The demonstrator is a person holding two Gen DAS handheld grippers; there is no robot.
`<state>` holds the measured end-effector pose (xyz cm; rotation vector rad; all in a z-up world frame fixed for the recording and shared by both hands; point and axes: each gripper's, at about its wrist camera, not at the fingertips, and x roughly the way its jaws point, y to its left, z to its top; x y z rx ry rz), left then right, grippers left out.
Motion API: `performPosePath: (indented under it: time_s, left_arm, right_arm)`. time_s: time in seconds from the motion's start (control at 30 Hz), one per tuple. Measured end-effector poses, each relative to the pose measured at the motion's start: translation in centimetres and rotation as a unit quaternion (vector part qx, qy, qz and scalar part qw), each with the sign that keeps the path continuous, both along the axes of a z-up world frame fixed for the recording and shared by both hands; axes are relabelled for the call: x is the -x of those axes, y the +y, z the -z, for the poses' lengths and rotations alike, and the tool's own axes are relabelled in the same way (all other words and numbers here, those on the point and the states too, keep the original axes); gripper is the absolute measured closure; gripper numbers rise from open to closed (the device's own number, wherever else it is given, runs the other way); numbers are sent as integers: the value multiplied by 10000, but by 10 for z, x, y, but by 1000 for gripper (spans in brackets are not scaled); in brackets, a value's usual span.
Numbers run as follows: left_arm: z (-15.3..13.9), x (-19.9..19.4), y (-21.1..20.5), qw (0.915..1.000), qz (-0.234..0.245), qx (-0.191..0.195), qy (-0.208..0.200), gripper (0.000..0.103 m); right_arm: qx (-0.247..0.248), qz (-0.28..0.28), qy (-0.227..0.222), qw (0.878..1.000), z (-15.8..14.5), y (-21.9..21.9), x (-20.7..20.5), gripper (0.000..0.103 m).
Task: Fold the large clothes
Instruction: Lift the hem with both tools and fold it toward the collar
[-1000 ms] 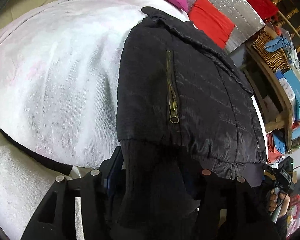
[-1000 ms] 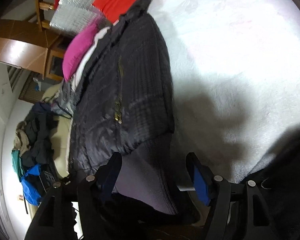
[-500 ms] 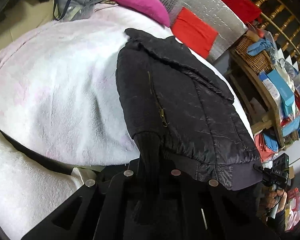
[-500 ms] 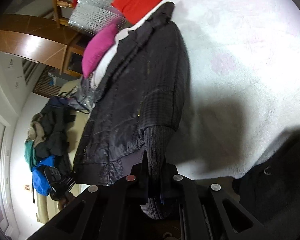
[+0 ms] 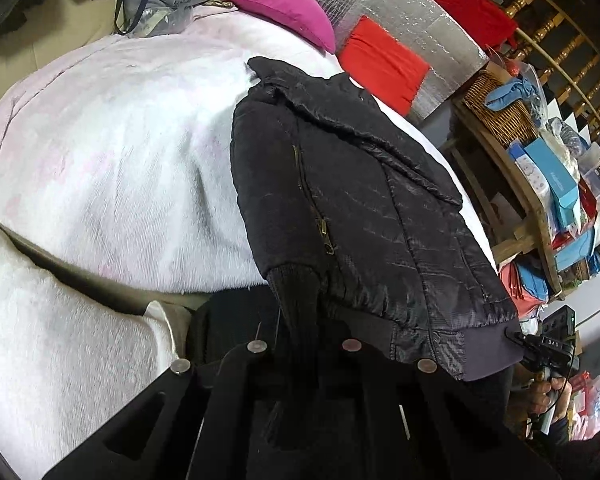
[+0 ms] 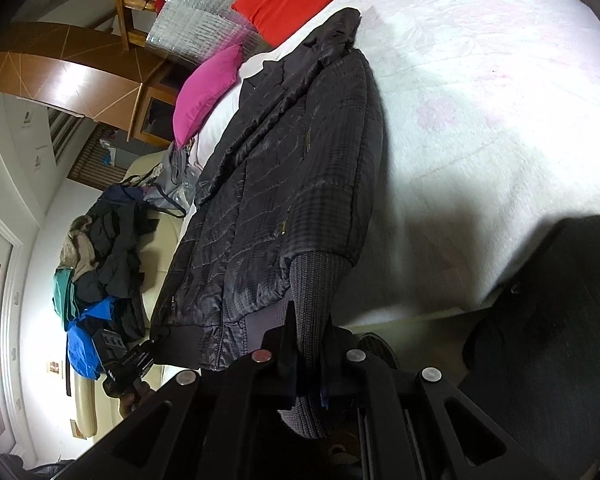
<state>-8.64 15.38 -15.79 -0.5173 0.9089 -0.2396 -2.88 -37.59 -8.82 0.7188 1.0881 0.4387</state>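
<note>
Both jaws have just clamped: the left gripper [image 5: 300,344] and right gripper [image 6: 308,344] each pinch a knit cuff [image 5: 296,300] at six o'clock, lifting the black jacket [image 5: 364,208] to fold.

bed [image 5: 100,152]: white fleece cover | pink pillow [image 5: 284,8] at 12 o'clock | wooden shelf [image 5: 528,196] at 3 o'clock, cluttered | white walls [image 6: 32,184]

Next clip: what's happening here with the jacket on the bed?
A person is folding a black quilted jacket that lies on a bed with a white fleecy blanket. Each hand-held gripper is shut on one of the jacket's dark ribbed knit cuffs: the left hand-held gripper on one, the right hand-held gripper on the other. The jacket's body lies flat, collar toward a magenta pillow.
</note>
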Motion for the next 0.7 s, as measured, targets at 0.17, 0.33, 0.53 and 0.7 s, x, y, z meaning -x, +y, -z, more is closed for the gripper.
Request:
performPosePath:
  time_s: [0.17,0.33,0.53,0.7]
  left_arm:
    - [-2,14,2,10000,53,38,-6,95]
    - [-8,14,3,9999,110,45,-12,95]
    - [-13,10,7,9997,89,205,-134,95]
    - [-24,6,8,9990,66,355,-274,95]
  right_arm:
    - [13,-29,8,10000,-4,-8,5,95]
    - [-13,-24,-34,10000,-7,-11,5,95]
    - [-174,-56,-151,9997,-10,-14,-1,95]
    - [-350,2,-298,9989,-19,-20,-6,95]
